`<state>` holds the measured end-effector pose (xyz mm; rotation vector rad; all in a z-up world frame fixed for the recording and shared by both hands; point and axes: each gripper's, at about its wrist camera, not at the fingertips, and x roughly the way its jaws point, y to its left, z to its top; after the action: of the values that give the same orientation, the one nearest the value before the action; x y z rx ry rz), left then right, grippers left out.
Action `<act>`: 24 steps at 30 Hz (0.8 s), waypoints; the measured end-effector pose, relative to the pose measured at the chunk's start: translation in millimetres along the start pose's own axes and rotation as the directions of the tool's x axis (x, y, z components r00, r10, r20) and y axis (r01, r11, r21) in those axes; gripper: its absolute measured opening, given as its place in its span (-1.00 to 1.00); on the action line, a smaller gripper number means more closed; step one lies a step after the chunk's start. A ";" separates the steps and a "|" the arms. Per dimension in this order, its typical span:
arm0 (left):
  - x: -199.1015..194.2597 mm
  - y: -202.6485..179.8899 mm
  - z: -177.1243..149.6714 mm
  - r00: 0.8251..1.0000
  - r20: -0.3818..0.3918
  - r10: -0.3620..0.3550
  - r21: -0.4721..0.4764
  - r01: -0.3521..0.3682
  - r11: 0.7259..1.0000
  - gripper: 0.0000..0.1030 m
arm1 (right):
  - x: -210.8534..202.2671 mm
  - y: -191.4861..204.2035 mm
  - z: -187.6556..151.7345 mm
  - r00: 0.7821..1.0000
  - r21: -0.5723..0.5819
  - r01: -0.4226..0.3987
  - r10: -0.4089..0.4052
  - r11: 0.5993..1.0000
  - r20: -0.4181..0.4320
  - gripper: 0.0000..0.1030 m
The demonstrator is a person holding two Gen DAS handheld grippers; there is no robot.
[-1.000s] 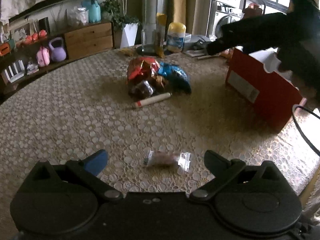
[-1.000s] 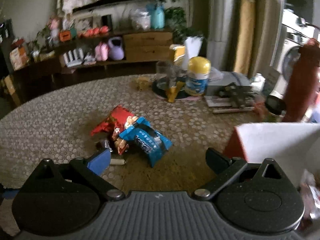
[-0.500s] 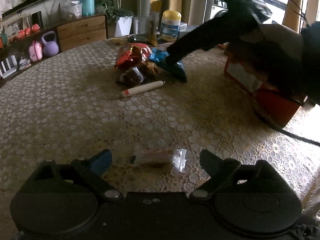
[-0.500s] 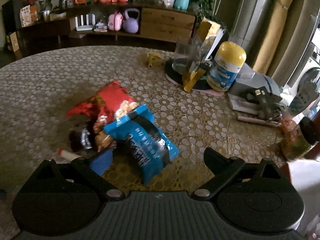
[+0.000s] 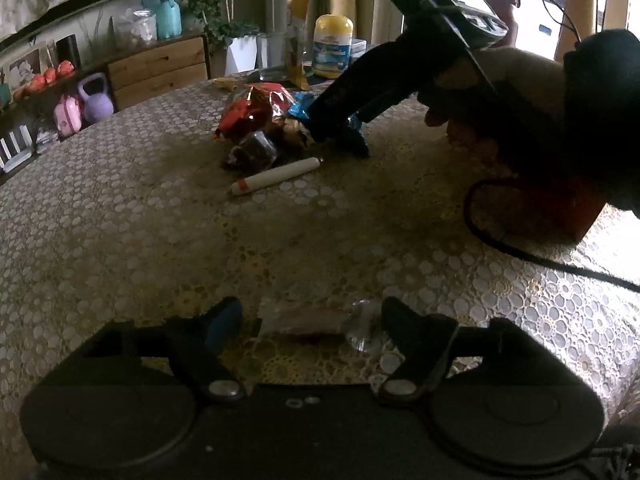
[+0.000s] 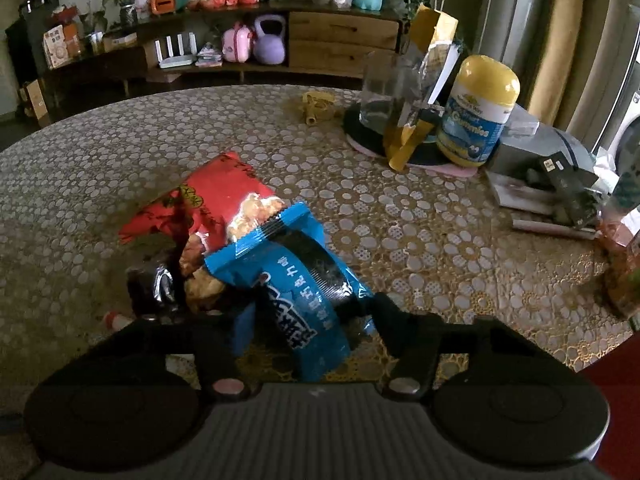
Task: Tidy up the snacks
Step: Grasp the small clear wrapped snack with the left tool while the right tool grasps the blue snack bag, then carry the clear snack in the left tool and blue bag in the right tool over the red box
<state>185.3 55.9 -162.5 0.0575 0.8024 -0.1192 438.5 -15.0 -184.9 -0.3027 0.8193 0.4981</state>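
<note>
A small clear-wrapped snack (image 5: 316, 320) lies on the lace tablecloth between the open fingers of my left gripper (image 5: 312, 320). A blue snack bag (image 6: 304, 292) lies between the open fingers of my right gripper (image 6: 310, 320), which has come down over it; the same gripper shows in the left wrist view (image 5: 340, 128). Beside the blue bag lie a red snack bag (image 6: 208, 204), a dark wrapped snack (image 6: 150, 284) and a white stick-shaped snack (image 5: 276, 176). A red box (image 5: 560, 208) stands at the right, mostly hidden by the hand.
At the far side of the table stand a yellow-capped gummies jar (image 6: 476, 120), a glass (image 6: 384, 100) with a yellow packet on a dark tray, and papers with a black device (image 6: 560, 184). A black cable (image 5: 520, 252) runs across the cloth near the red box.
My right gripper has moved from over the red box down to the snack pile and now brackets the blue bag. My left gripper has edged closer to the clear-wrapped snack.
</note>
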 end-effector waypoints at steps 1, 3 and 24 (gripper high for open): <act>-1.0 -1.0 0.1 1.000 0.004 -0.001 0.002 0.001 1.000 0.23 | -1.3 0.5 -0.5 1.000 -0.001 0.002 -0.002 1.000 0.003 -0.01; -2.9 -2.3 -0.3 1.000 0.008 0.000 0.001 0.000 1.000 0.05 | -4.8 0.4 -2.3 1.000 0.007 0.023 -0.023 1.000 0.007 -0.10; -40.1 -12.1 2.4 0.999 0.040 -0.024 -0.062 0.026 0.998 -0.38 | -126.9 8.4 -60.7 0.995 0.149 0.012 -0.026 0.989 0.092 -0.31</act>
<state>157.8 47.1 -132.0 -0.0135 0.7674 -0.1185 323.1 -73.3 -128.8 -0.1490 0.7574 0.4279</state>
